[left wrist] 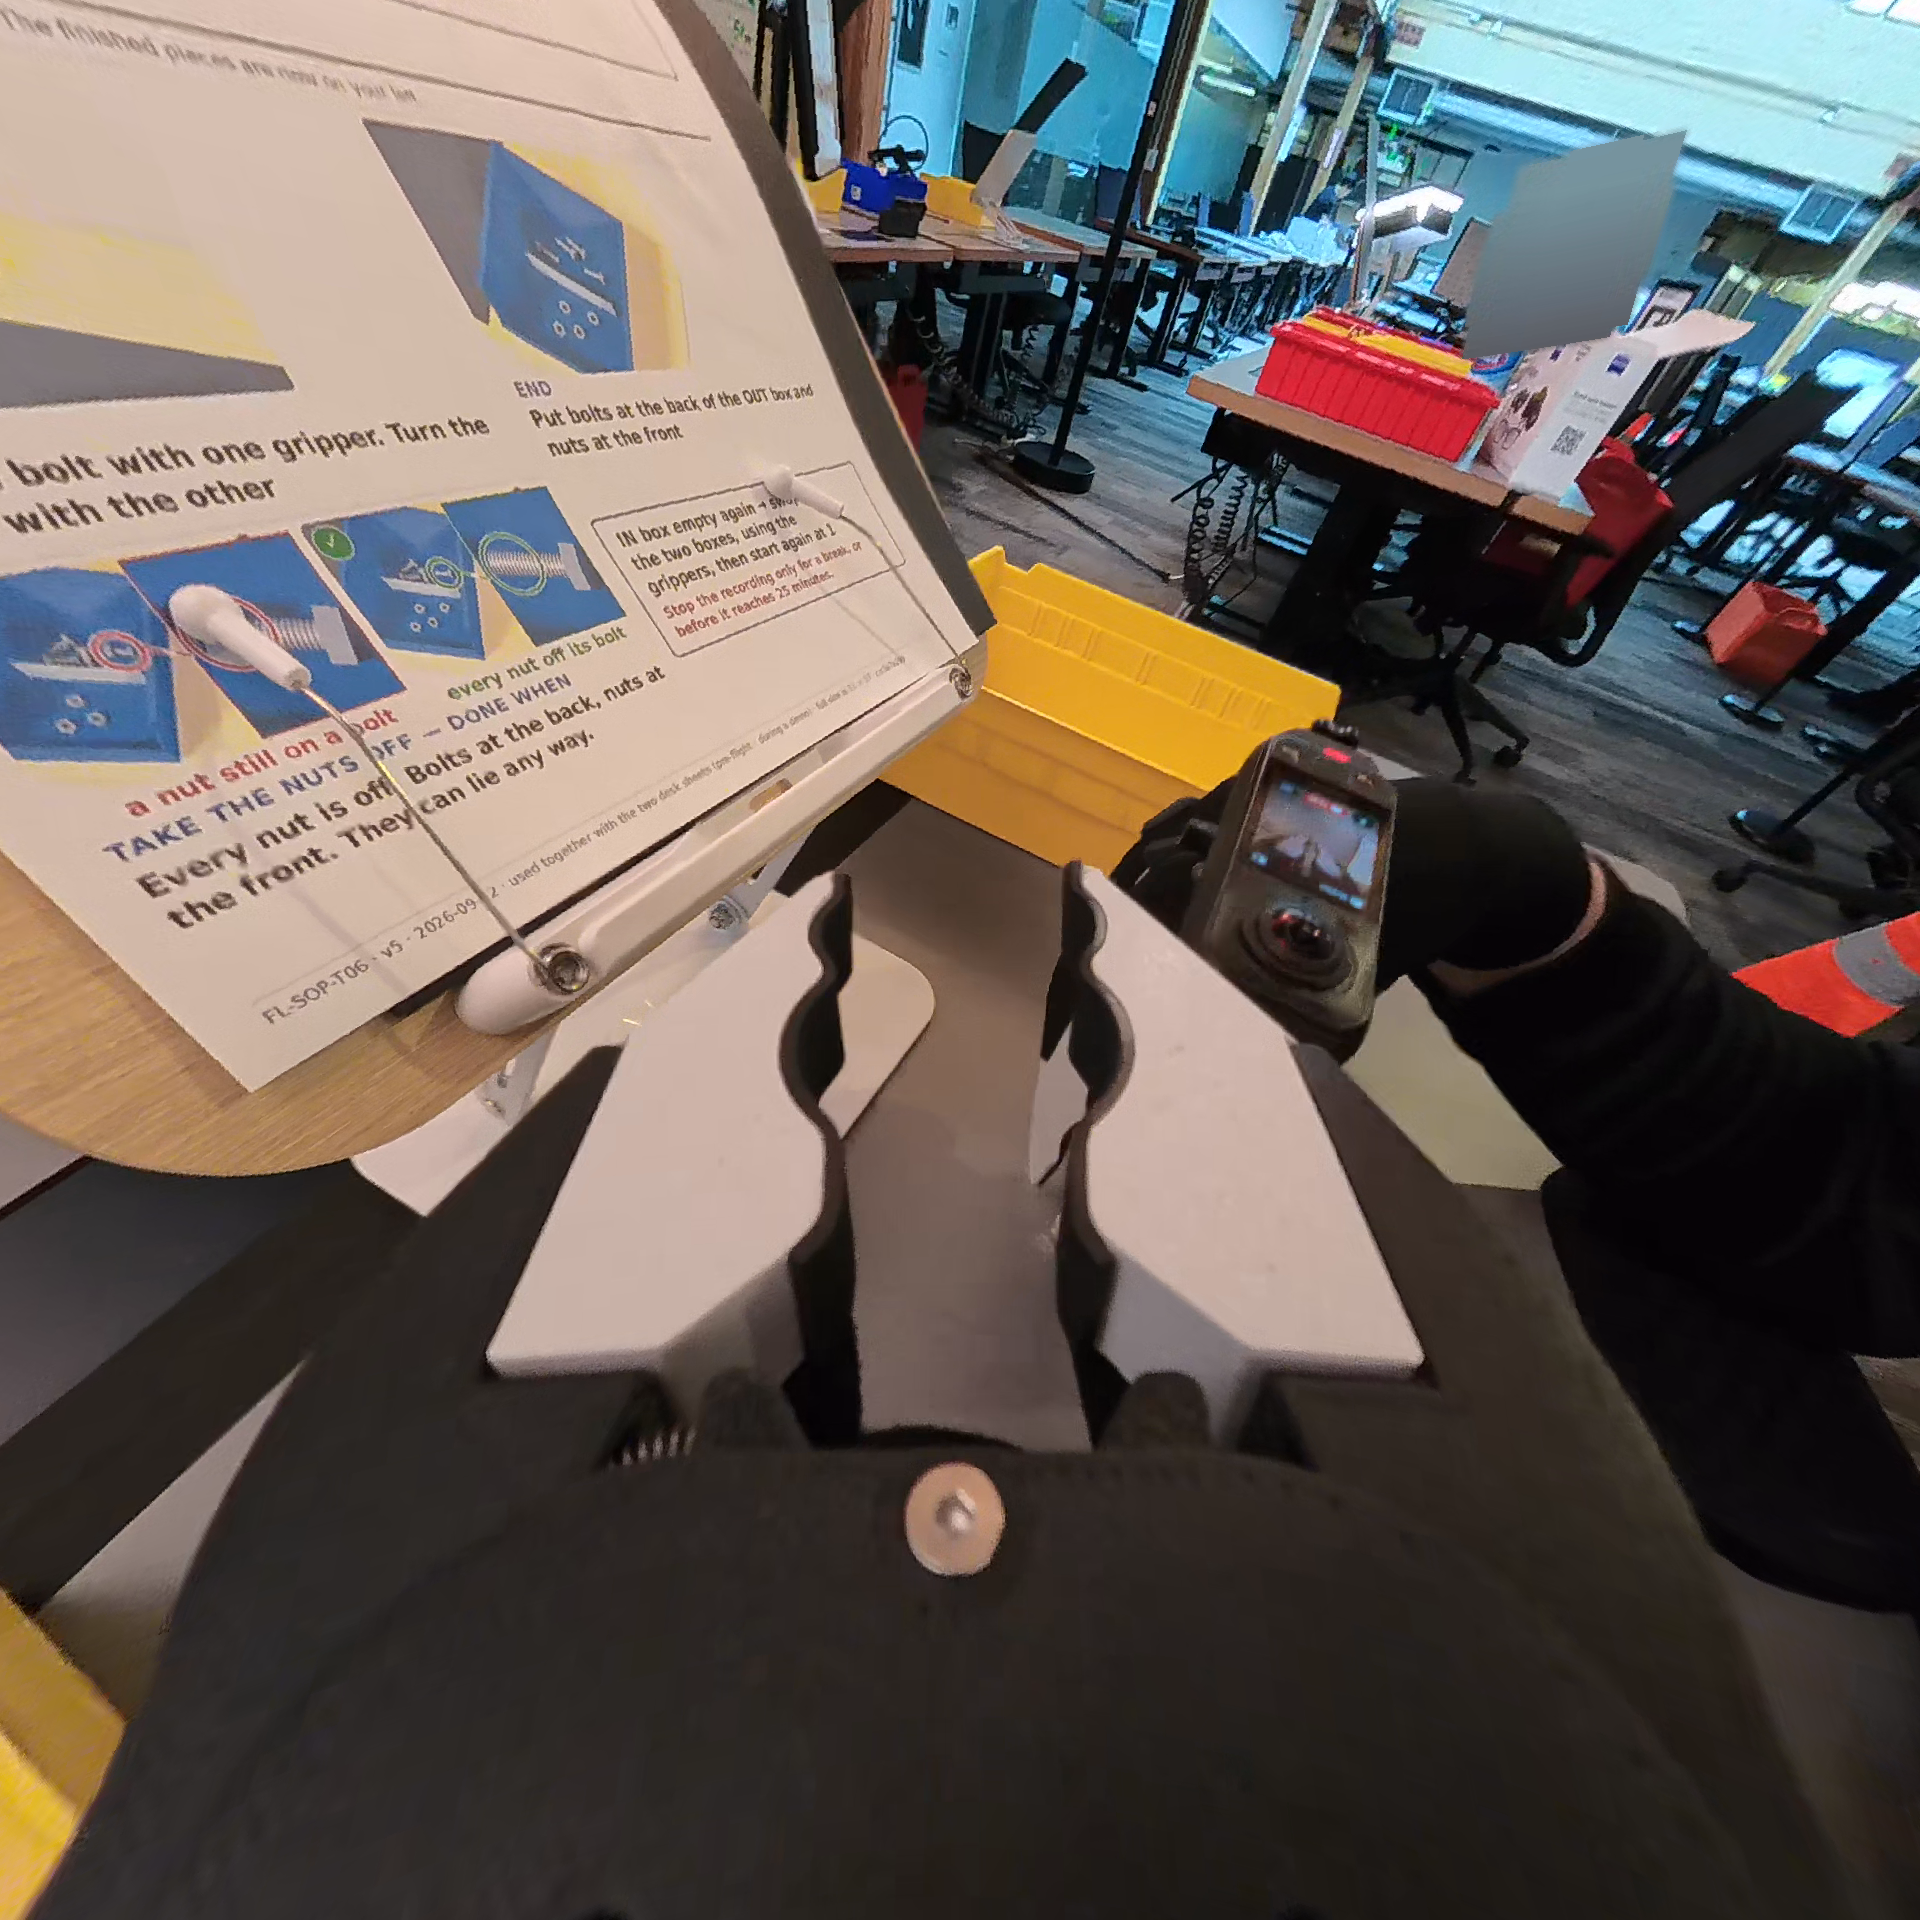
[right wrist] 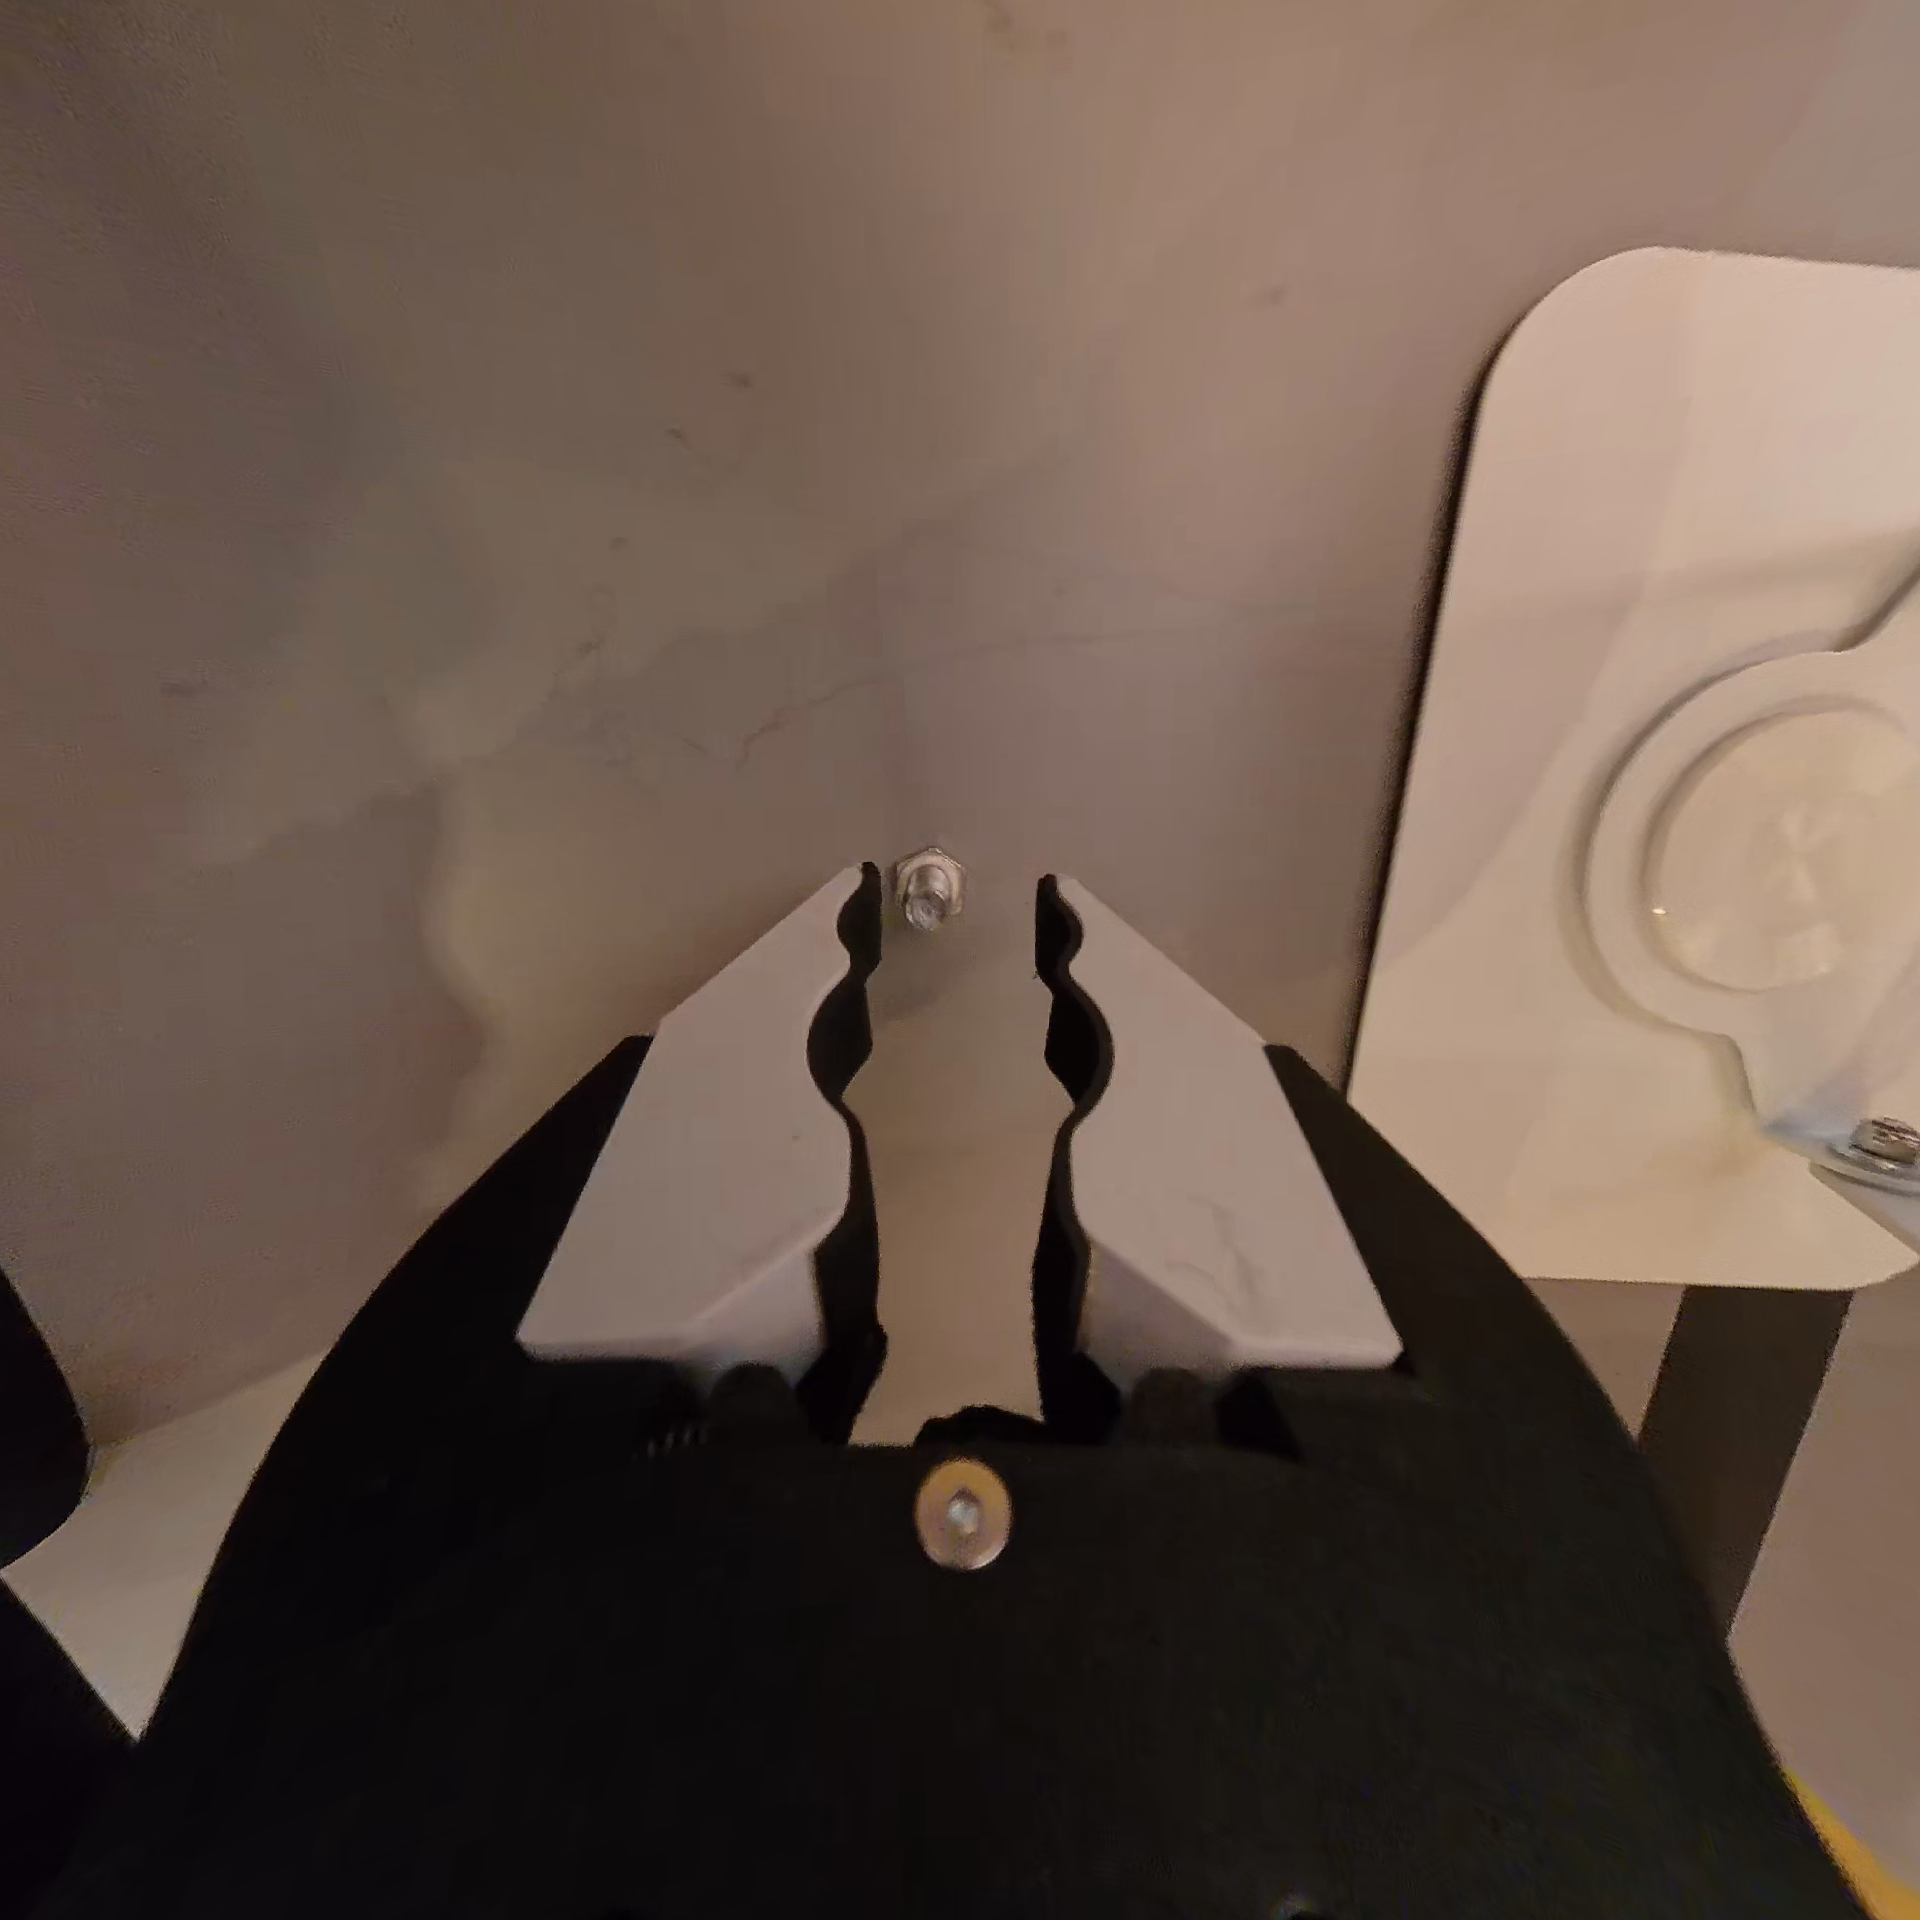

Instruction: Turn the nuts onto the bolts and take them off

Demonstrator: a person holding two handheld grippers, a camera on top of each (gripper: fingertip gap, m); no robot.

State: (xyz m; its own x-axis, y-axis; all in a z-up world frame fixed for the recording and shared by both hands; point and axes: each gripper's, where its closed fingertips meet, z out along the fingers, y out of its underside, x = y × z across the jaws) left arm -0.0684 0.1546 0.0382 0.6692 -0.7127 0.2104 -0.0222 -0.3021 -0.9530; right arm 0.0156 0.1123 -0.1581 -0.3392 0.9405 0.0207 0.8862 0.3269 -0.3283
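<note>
In the right wrist view a small silver bolt with a hex nut on it (right wrist: 932, 899) rests on the grey tabletop (right wrist: 623, 520). My right gripper (right wrist: 956, 880) is open, and the bolt sits between its white fingertips, close to the left one. I cannot tell if they touch. In the left wrist view my left gripper (left wrist: 951, 899) is open and empty, held above the table. A black-gloved hand (left wrist: 1486, 883) holds the right gripper's camera body (left wrist: 1309, 883) just right of it; that gripper's fingers are hidden there.
A tilted stand with a printed instruction sheet (left wrist: 416, 520) fills the left. Its white base plate (right wrist: 1610, 779) lies right of the right gripper. A yellow bin (left wrist: 1101, 686) stands behind. Desks, chairs and a red bin (left wrist: 1371, 384) are far off. One gripper's finger ends stand about 20 centimeters off the other's.
</note>
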